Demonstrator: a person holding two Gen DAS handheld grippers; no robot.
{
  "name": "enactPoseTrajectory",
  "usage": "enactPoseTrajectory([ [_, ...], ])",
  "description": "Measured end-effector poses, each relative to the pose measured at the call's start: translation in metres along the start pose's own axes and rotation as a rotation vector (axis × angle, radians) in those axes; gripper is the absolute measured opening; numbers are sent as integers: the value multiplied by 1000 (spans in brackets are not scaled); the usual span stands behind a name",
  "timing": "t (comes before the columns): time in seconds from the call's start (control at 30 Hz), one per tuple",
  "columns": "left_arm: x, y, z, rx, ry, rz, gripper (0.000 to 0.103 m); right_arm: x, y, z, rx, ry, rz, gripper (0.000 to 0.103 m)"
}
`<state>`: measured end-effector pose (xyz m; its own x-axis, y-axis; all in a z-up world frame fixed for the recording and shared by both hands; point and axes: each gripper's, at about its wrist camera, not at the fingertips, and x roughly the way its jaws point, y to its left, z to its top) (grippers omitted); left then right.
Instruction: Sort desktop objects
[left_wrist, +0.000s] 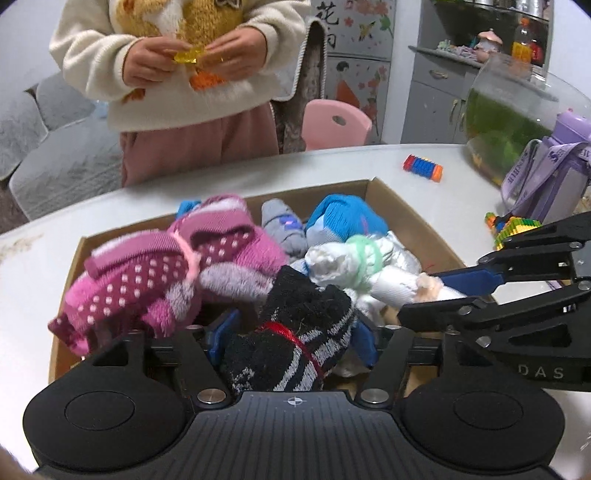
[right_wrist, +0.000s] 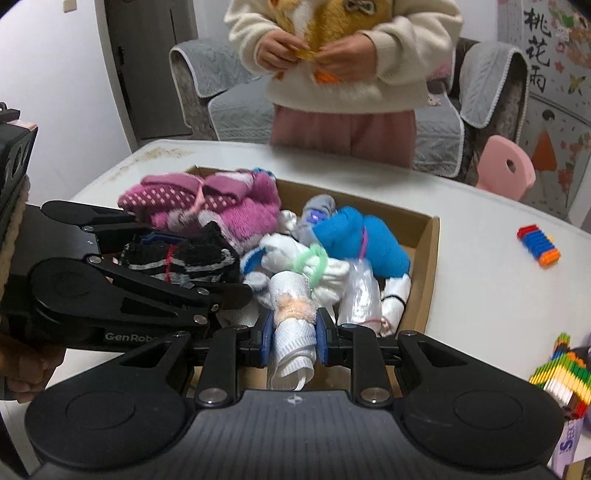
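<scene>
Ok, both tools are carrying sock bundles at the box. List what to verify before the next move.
1. Right tool shut on the white sock roll: ok.
2. Left tool gripping the black striped bundle: not ok, the pads look clear of it.
3. Both tools over the cardboard box: ok.
4. Free spot in the box: cannot tell; the pink bundle and the blue bundle crowd it.
5. Bystander's hands away from the box: ok, they hold something small across the table.
</scene>
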<state>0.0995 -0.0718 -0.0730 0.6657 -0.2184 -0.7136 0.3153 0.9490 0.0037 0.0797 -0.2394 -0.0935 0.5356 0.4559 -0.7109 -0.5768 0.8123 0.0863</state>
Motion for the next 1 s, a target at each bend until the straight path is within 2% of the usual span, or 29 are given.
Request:
enactPoseTrajectory([
  [0.07,1,4,-1,-15,11,25,88,-3,1,-1,0,-7,-20,25],
  [0.1,0,6,-2,-19,12,29,89,-4,1,-1,3,-13,-24,30],
  [0.13,-3,7,-4,-22,16,25,94,-7,-1,-1,8,-25,-35,48],
  [0.17,-6,9,-6,-26,19,19,101,-12,-2,-2,9,-43,-44,60],
  [0.2,-12,9,-8,-31,14,18,102,-17,-3,-2,8,-64,-40,80],
  [0.37,-63,4,-22,7,-70,44,102,-54,4,-5,5,-171,-24,85],
  [0.43,-94,2,-30,17,-131,55,103,-70,5,-9,24,-225,1,96],
  [0.53,-141,-3,-45,29,-231,88,103,-99,16,-21,23,-303,32,102],
  [0.67,-197,-15,-70,78,-329,206,103,-124,34,-34,22,-349,31,102],
  [0.83,-225,-26,-102,140,-325,255,103,-136,55,-50,31,-356,66,102],
  [1.0,-236,-24,-115,107,-305,232,103,-136,72,-62,27,-336,87,102],
])
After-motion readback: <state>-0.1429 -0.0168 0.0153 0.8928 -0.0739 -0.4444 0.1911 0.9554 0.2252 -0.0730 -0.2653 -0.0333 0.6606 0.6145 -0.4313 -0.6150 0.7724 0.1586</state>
